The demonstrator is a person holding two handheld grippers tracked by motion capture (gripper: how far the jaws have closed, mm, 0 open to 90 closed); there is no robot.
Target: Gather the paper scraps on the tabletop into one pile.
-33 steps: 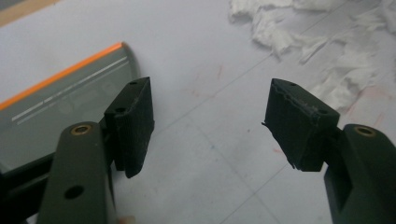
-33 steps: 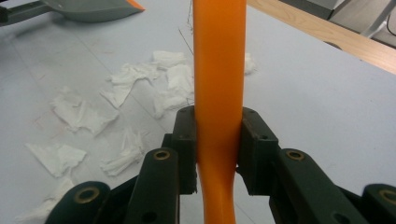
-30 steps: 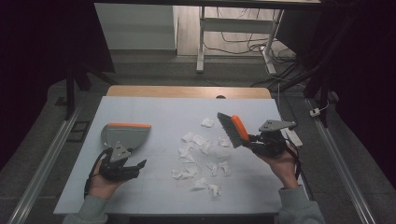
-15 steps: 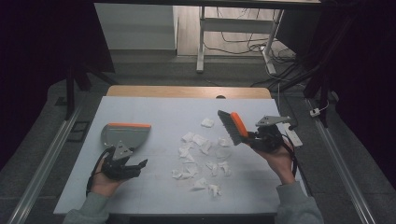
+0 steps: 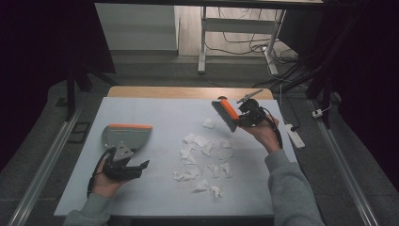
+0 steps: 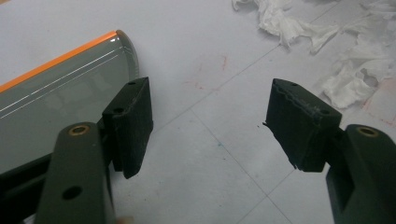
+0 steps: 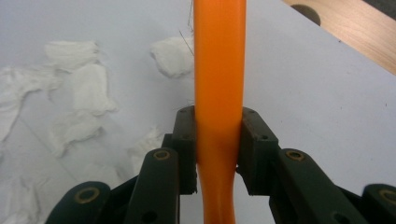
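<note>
Nearest the desk's front-left corner, the left gripper [image 5: 123, 165] gapes empty beside the dustpan [image 5: 126, 136]; unheld, it could slide. Mid-desk lie paper scraps [image 5: 203, 160]. Toward the far-right corner, the right gripper [image 5: 244, 114] clamps the brush [image 5: 226, 113]; a hard sweep may scatter scraps.

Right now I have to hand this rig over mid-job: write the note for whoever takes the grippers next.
Right gripper: jaws shut on the orange handle of the brush, held above the far right of the table.
Left gripper: jaws open, holding nothing, just beside the grey dustpan, which lies flat on the left.
Torn paper scraps lie scattered mid-table, one near the brush.
Done: brush picked up.
Left, probably: grip the dustpan, sweep the scraps in.
</note>
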